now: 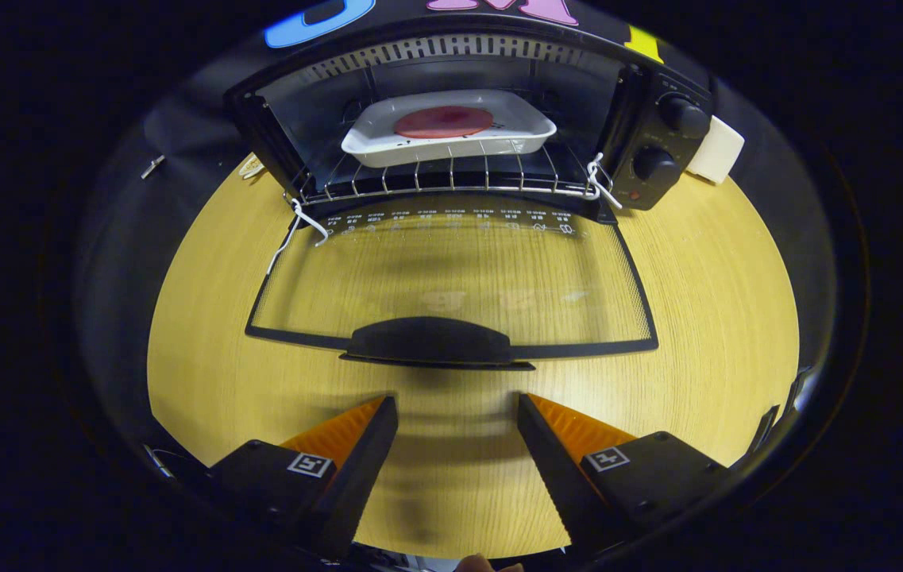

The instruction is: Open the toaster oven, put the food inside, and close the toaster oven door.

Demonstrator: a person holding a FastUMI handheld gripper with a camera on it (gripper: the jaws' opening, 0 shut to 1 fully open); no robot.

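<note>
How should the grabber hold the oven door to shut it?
Best guess: take the dark handle on the glass door's front edge. The door lies folded down flat toward the gripper, whose fingers are open and empty just short of the handle. Come straight ahead, one finger above and one below that raised bar, then swing it up toward the dish on the rack.

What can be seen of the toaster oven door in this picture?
The toaster oven door is fully open, folded down flat over the wooden table, hinged at the oven's front edge. It is a clear glass pane in a thin dark frame, with small white markings printed near the hinge. A dark curved handle sits on its near edge. The open tool is just short of that handle, touching nothing.
</note>
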